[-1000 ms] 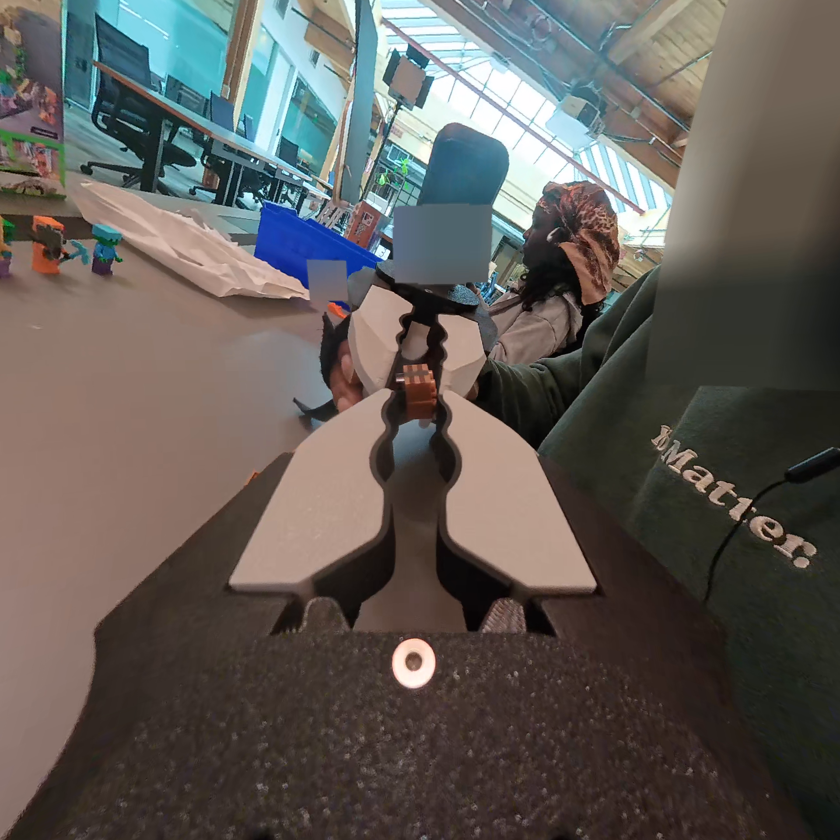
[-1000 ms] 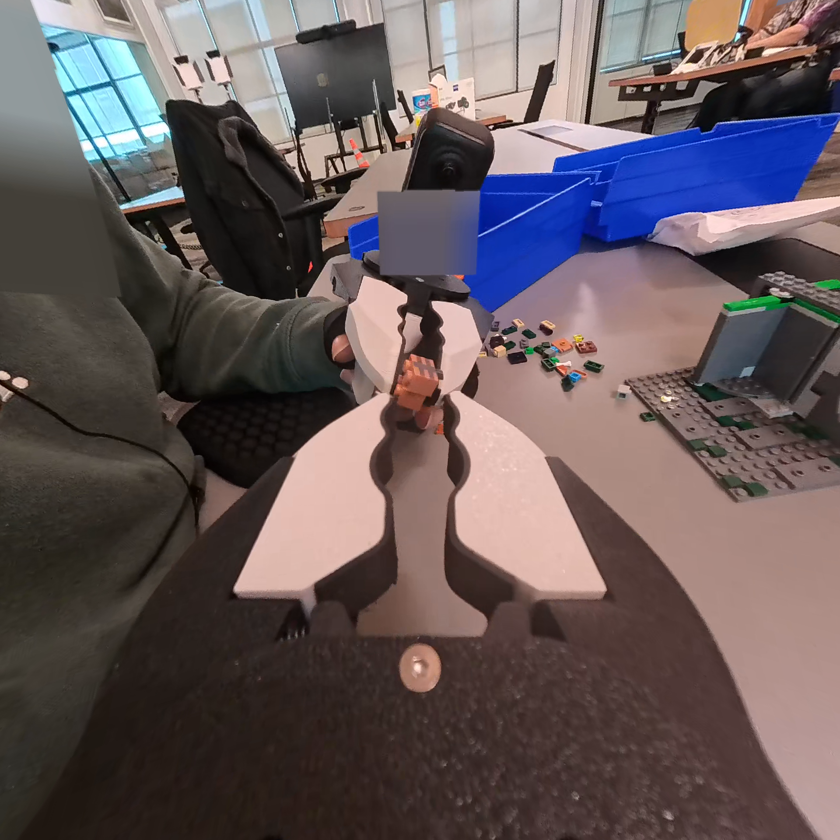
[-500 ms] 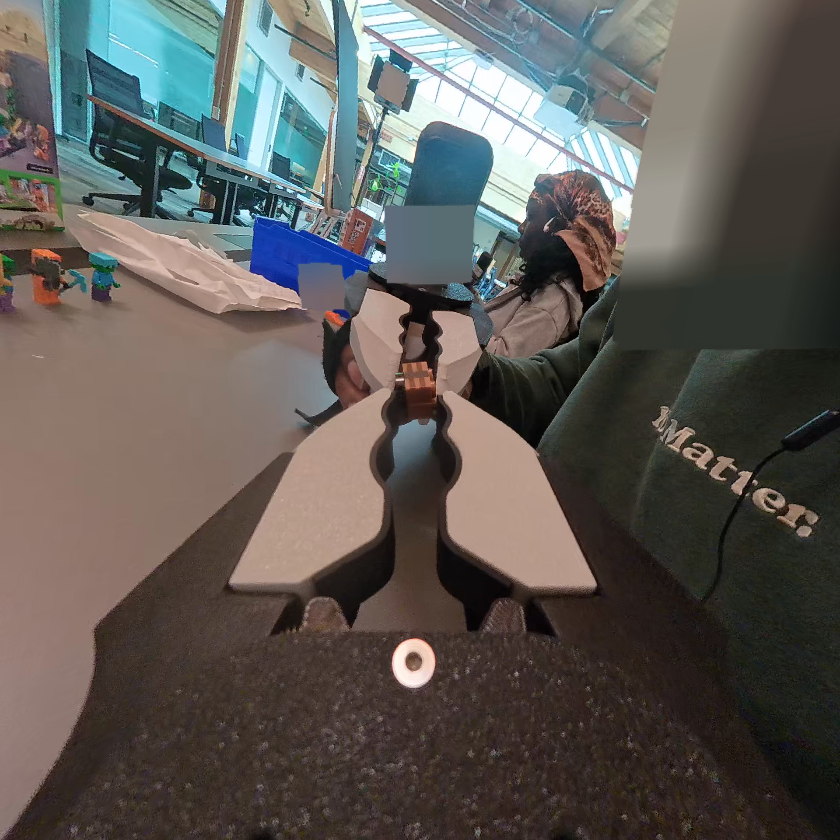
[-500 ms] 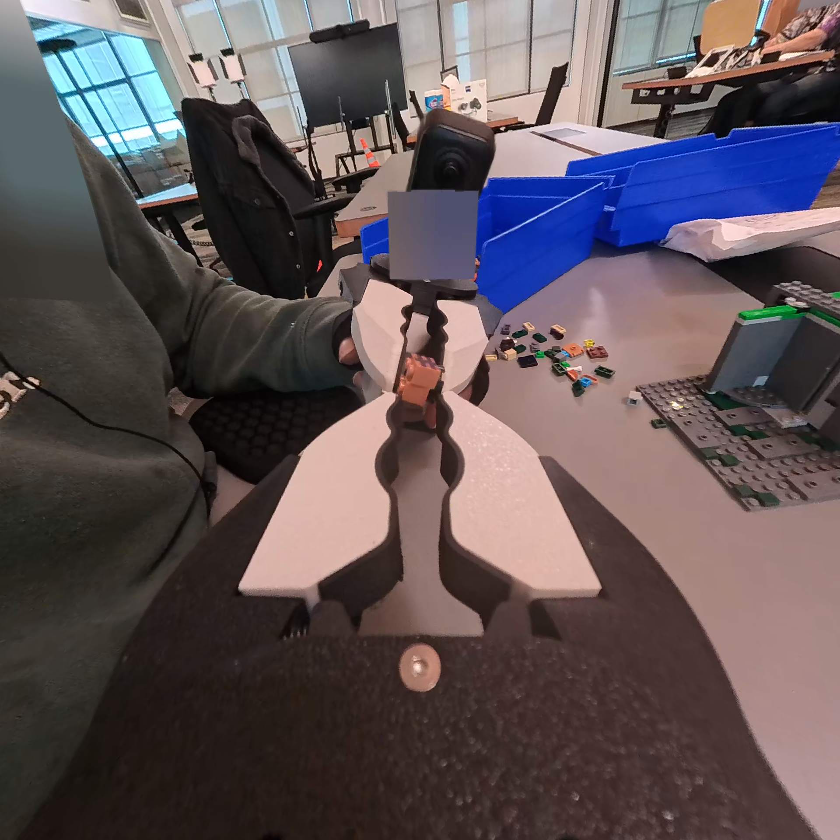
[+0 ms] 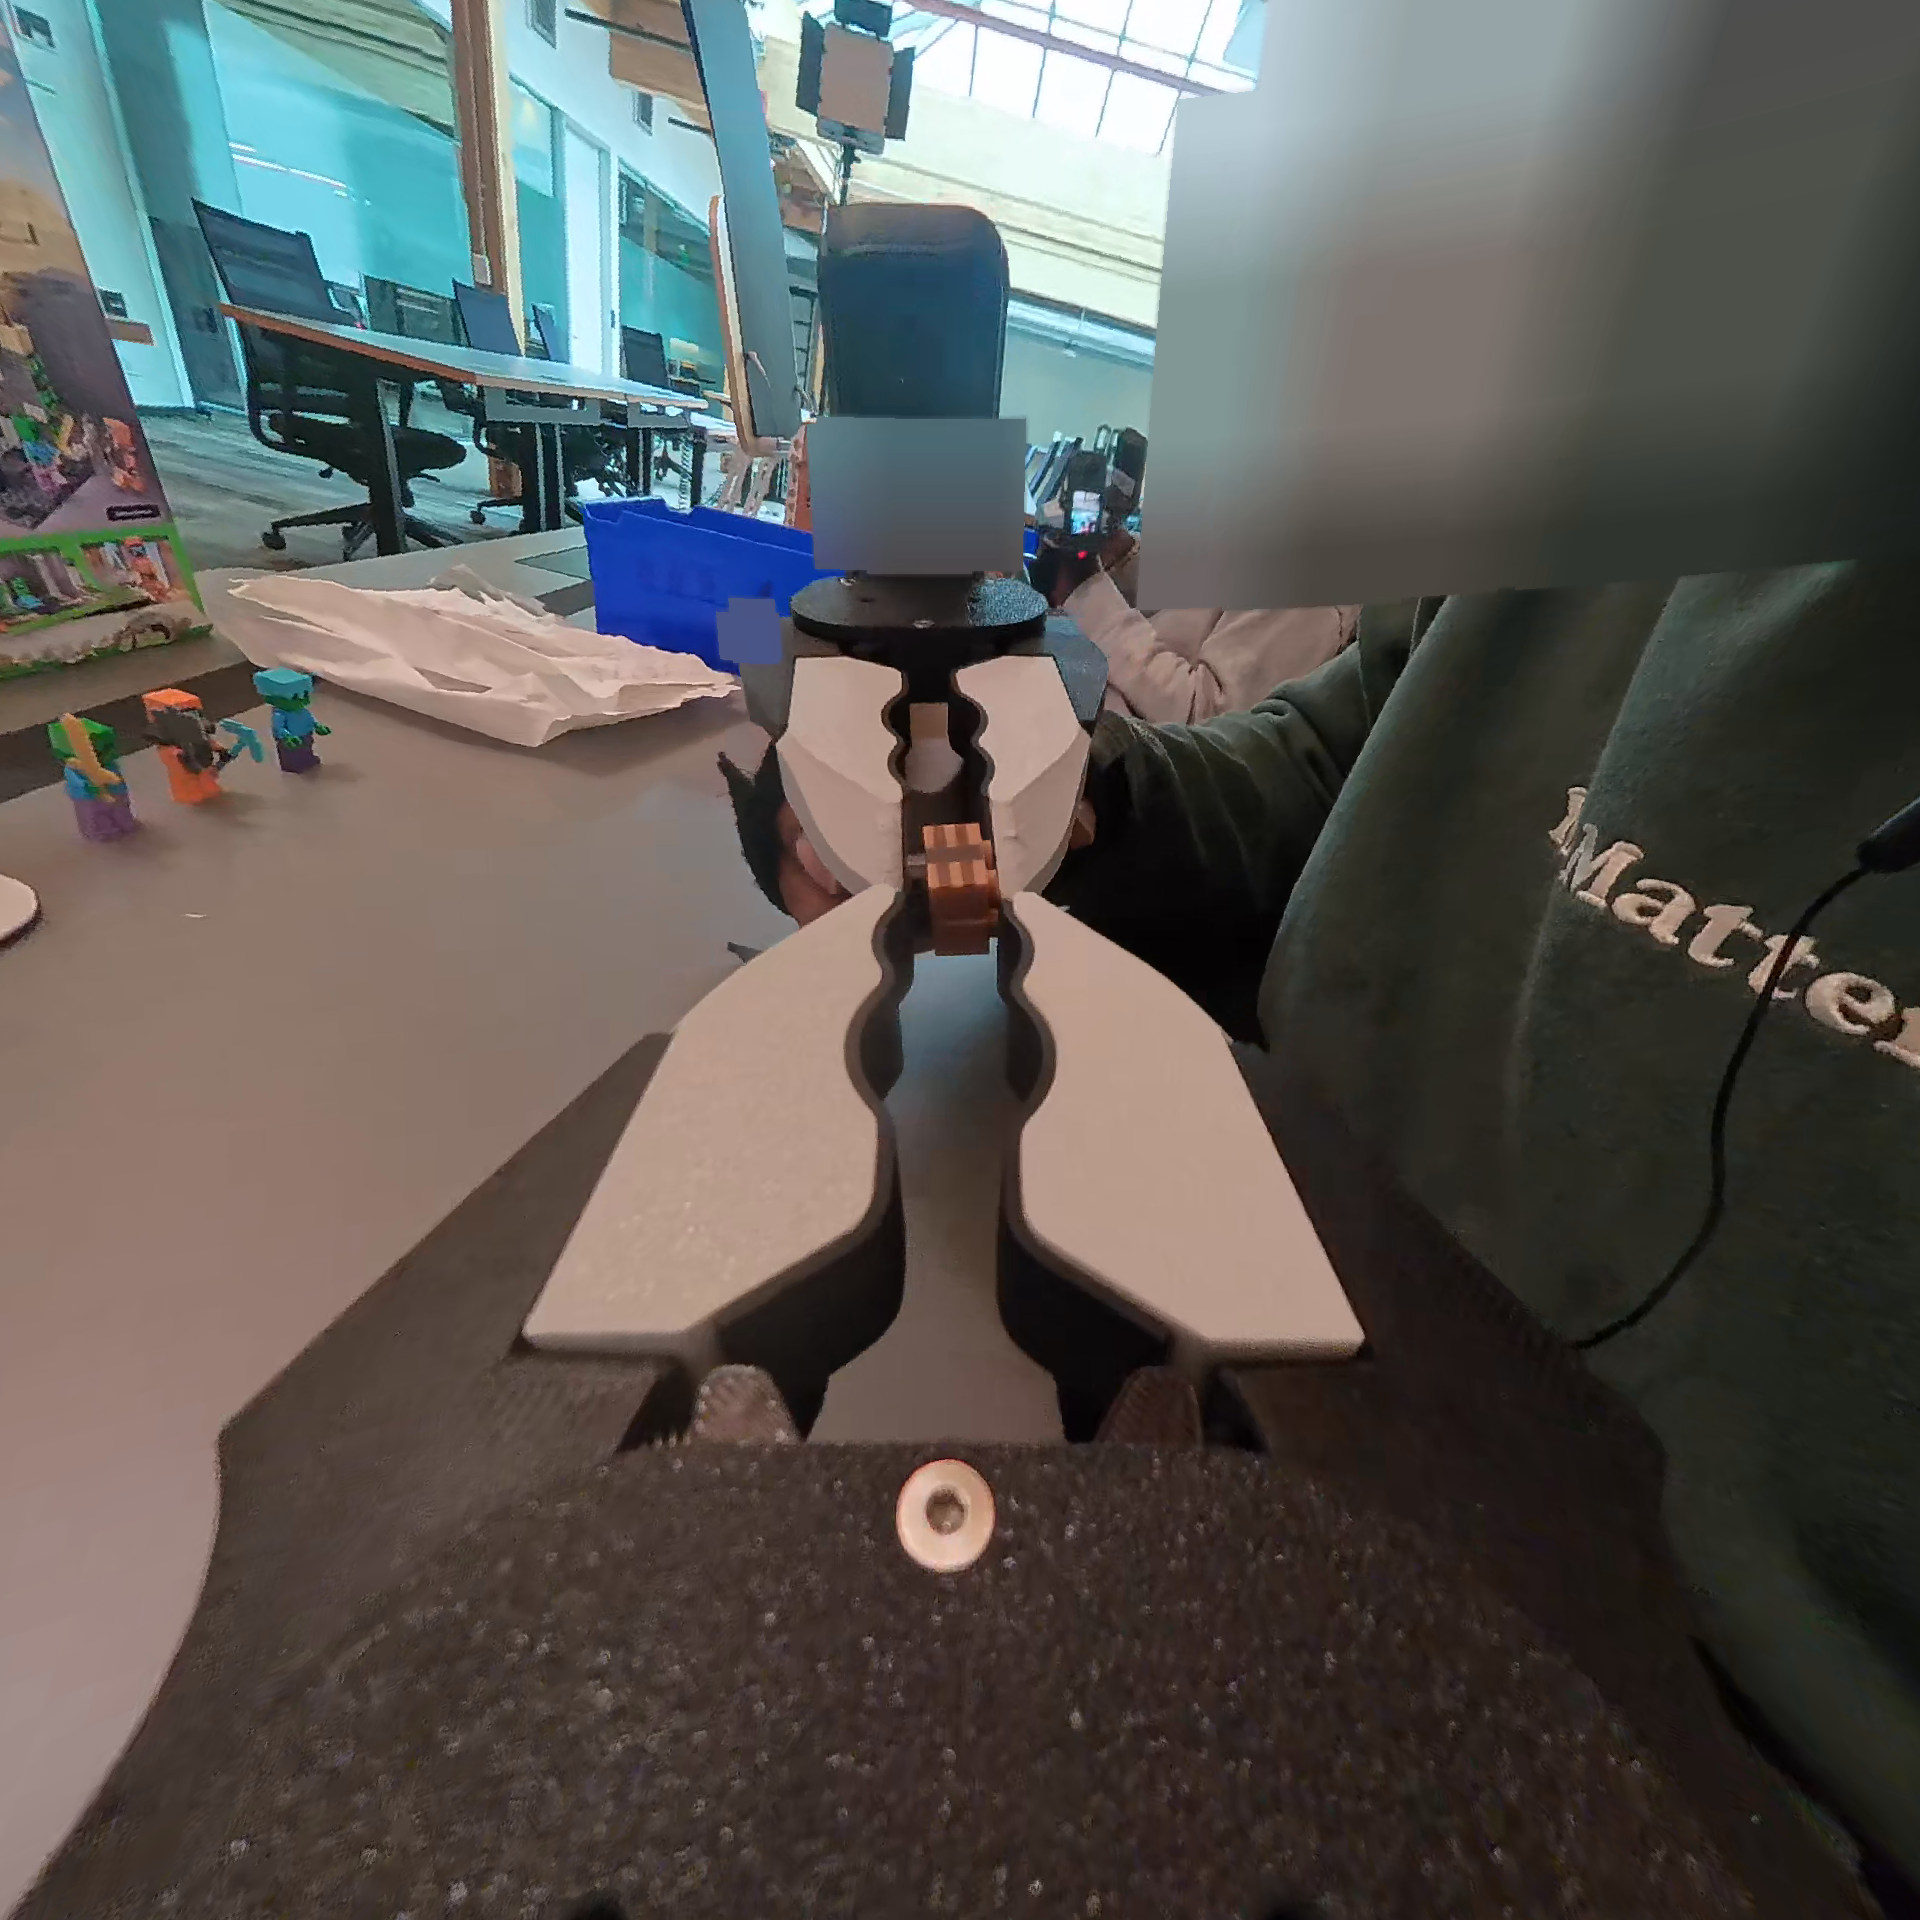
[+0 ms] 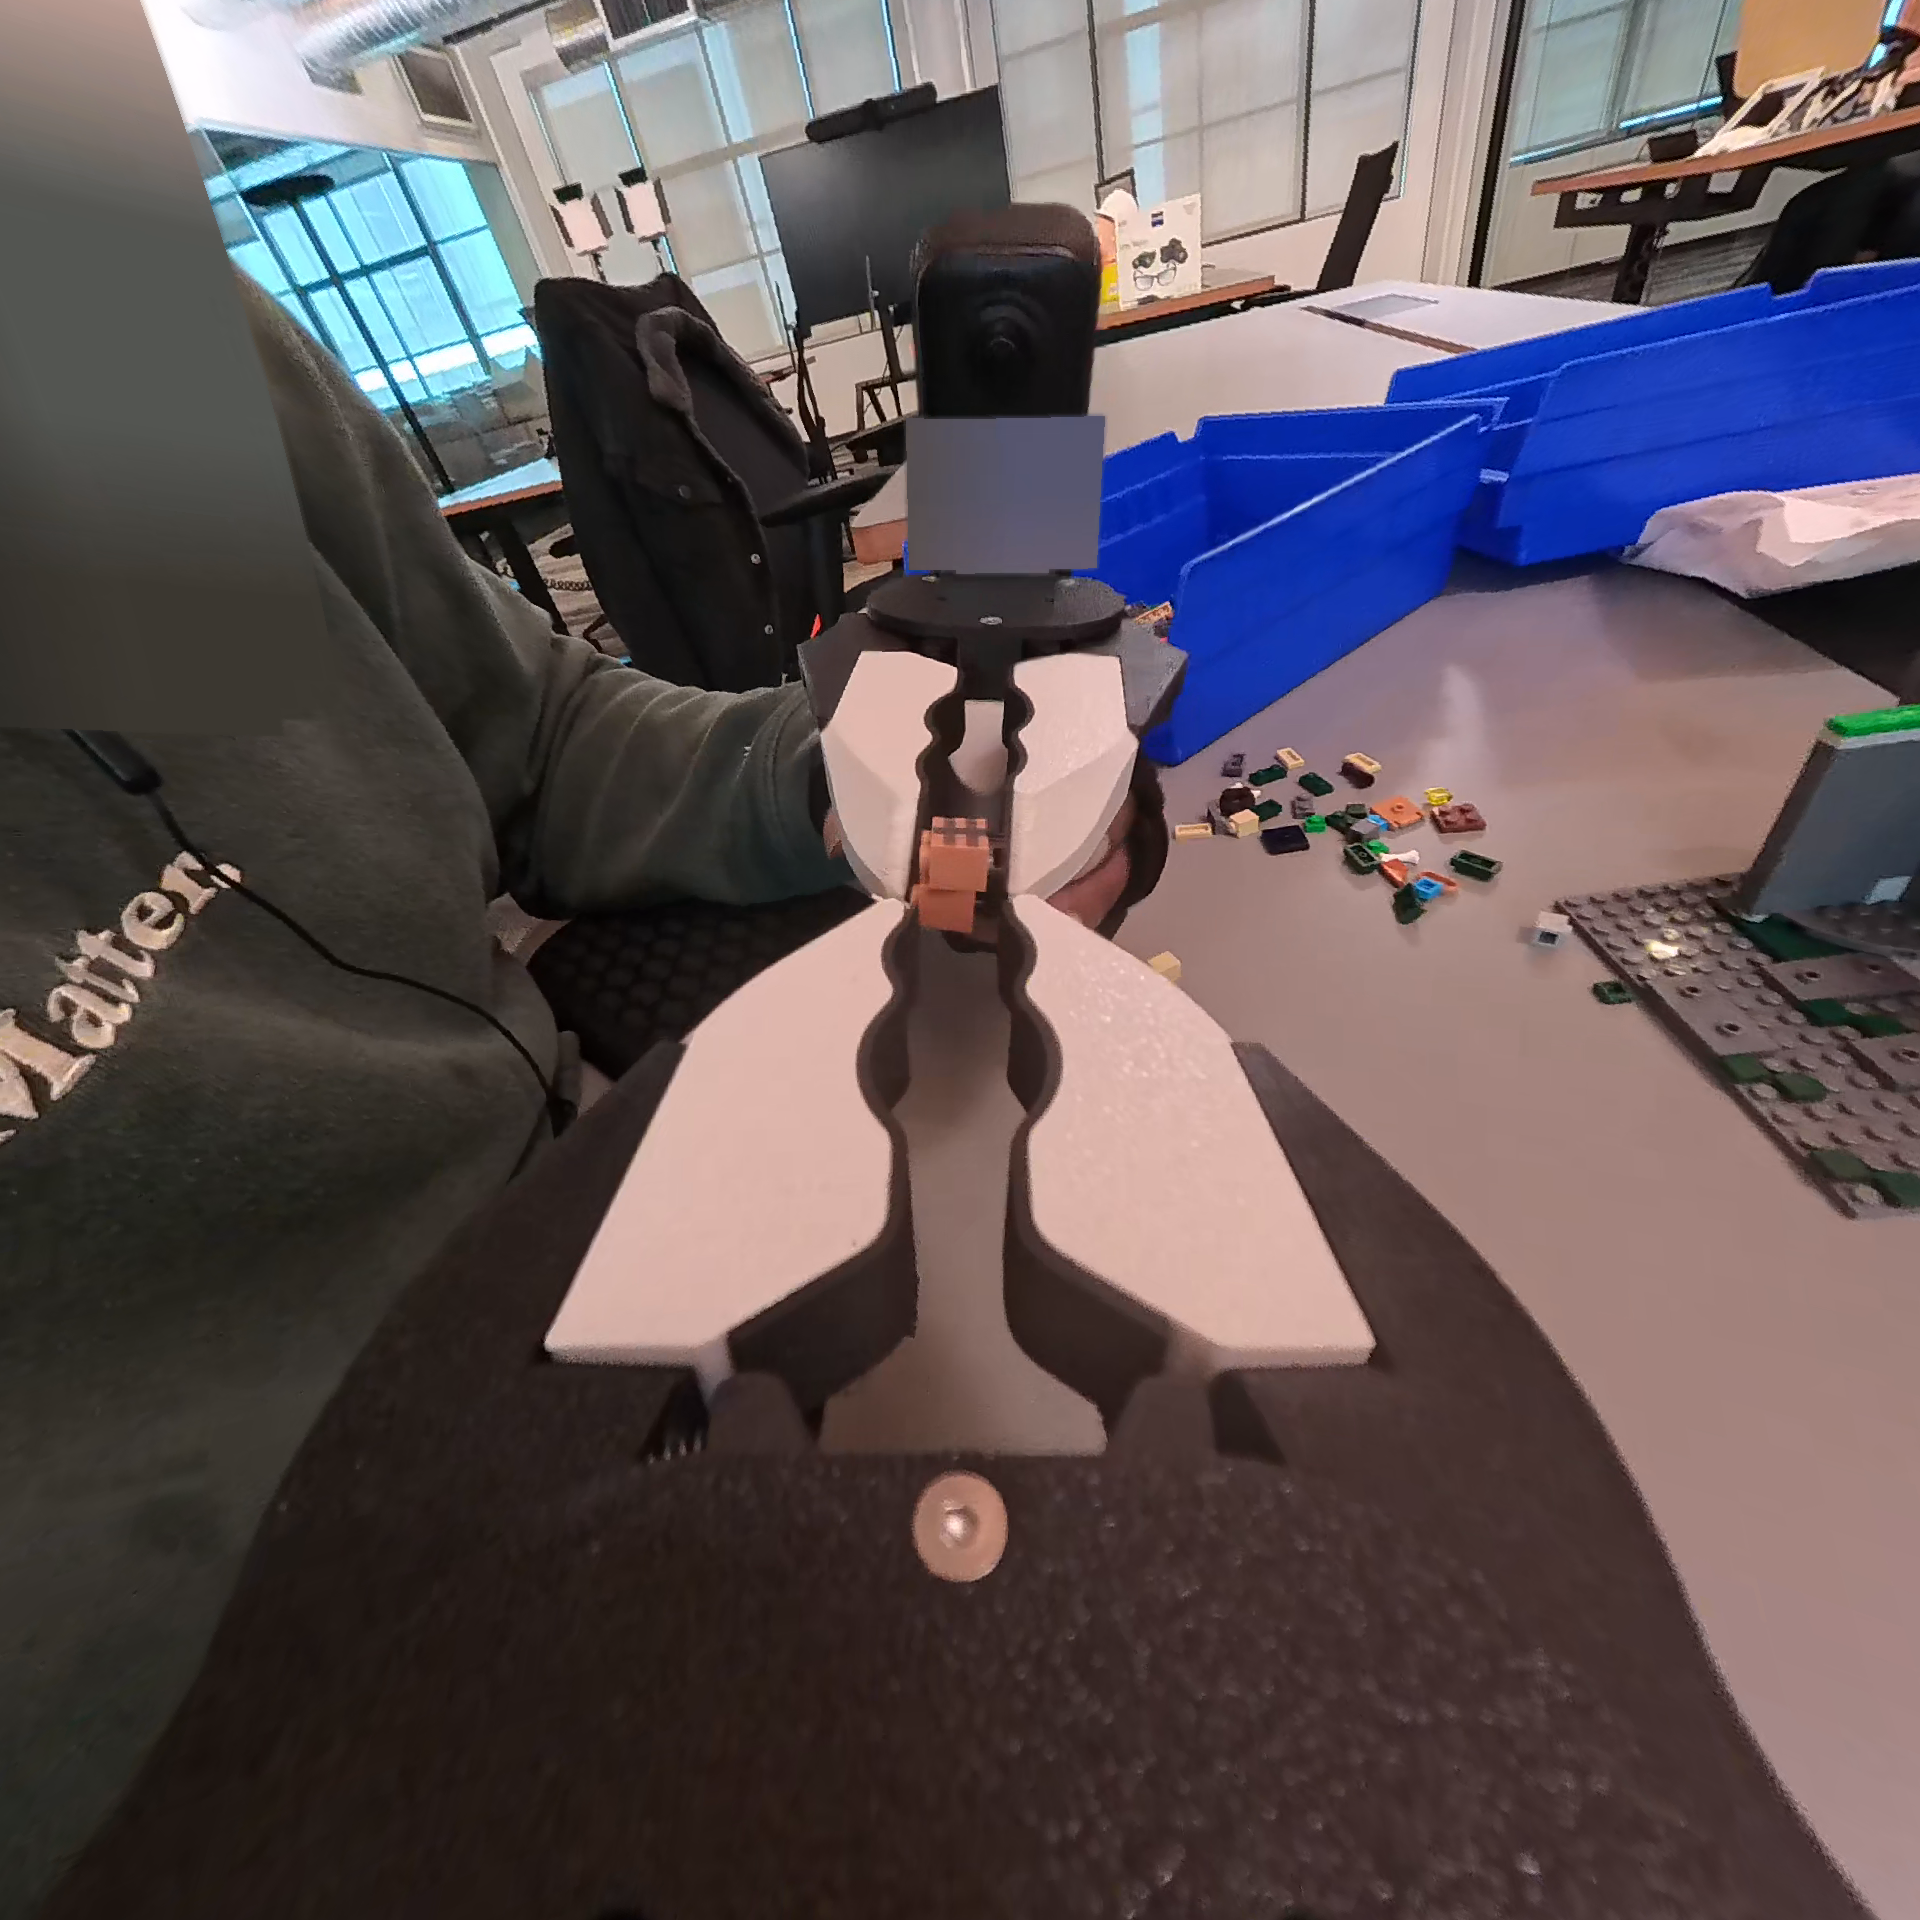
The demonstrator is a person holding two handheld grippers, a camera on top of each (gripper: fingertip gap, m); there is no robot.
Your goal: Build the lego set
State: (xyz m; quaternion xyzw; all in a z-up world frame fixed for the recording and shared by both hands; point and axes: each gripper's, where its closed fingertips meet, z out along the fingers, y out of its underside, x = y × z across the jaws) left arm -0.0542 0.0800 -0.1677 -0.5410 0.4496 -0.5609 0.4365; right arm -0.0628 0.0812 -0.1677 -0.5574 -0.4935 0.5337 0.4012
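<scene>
Now | left gripper [image 5: 951, 914], right gripper [image 6: 951, 914]: jaws both pinching brown piece [image 5: 956, 883] | loose bricks [image 6: 1351, 821] beside grey baseplate [image 6: 1766, 1029]

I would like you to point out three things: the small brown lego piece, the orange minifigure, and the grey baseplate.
brown lego piece [image 5: 956, 883], left wrist view, its striped front face.
orange minifigure [image 5: 187, 743], left wrist view, its torso.
grey baseplate [image 6: 1725, 1023], right wrist view, bare studded surface.

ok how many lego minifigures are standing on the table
3, in a loose row at the table's far left in the left wrist view: a green one, an orange one and a teal-headed one. Others may be out of frame.
</scene>
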